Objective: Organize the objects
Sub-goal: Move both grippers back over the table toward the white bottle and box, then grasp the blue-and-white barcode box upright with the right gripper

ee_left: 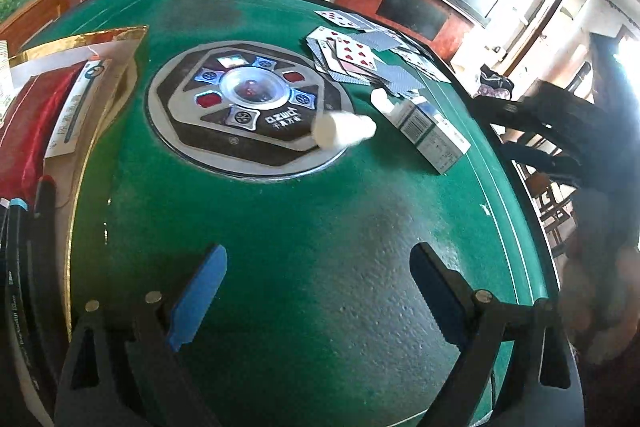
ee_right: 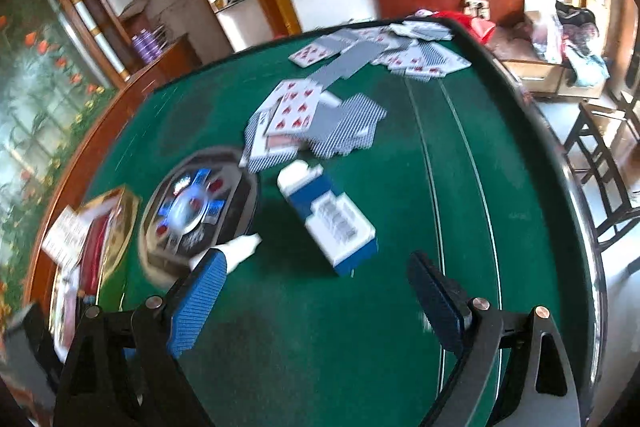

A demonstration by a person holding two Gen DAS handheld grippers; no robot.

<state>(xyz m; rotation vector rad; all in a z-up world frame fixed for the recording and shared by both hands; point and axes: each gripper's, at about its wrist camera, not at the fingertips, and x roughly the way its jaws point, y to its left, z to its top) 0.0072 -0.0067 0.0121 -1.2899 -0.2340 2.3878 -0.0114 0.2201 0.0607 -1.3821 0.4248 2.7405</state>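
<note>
A white and blue carton point(ee_left: 430, 133) point(ee_right: 330, 217) lies on the green table point(ee_left: 300, 247) point(ee_right: 400, 167). A small white bottle point(ee_left: 344, 130) point(ee_right: 240, 249) lies beside it near the round centre panel point(ee_left: 248, 107) point(ee_right: 196, 207). A second white bottle point(ee_left: 382, 101) lies by the carton's far end. Scattered playing cards point(ee_left: 360, 57) point(ee_right: 316, 119) lie beyond. My left gripper point(ee_left: 316, 295) is open and empty above bare felt. My right gripper point(ee_right: 316, 291) is open and empty, just short of the carton; it shows as a dark shape point(ee_left: 560, 139) in the left wrist view.
An open gold-edged box point(ee_left: 60, 99) point(ee_right: 104, 231) with red lining stands at the table's left. Dark pens point(ee_left: 20, 267) lie at the left edge. Shelves, a TV and chairs point(ee_right: 604, 163) surround the table.
</note>
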